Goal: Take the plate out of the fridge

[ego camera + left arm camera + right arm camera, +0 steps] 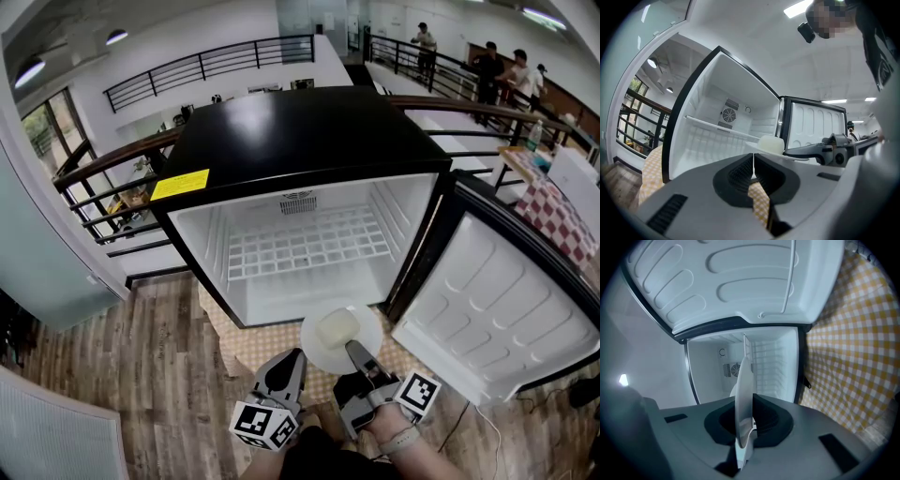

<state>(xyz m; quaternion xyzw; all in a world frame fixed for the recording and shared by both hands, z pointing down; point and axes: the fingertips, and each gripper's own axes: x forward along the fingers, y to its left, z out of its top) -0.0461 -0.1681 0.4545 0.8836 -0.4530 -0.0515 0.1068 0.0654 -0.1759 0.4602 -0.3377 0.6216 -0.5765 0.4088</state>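
- Round white plate (343, 349) is outside the black-topped, white-lined fridge (281, 131), just near of its open front and above the yellow checked cloth (251, 343). A pale soft-looking block (337, 328) sits on the plate.
- Right gripper (354, 352): its fingers are clamped on the plate's near rim. The right gripper view shows that rim edge-on between them (743, 394).
- Left gripper (292, 358): fingers pressed together with nothing between them, to the left of the plate and apart from it.
- Fridge interior: bare white wire shelf (309, 246). White-lined door (487, 300) swung wide to the right.
- Judgement: the plate looks clear of the cabinet, so what remains is carrying it away.
- A 1-sided rim grip lets the far edge sag, so hold the plate level or the block may slide off.
- Draw it straight towards you, slowly.
- Stay left of the door.
- Your free left gripper could steady the plate from underneath.
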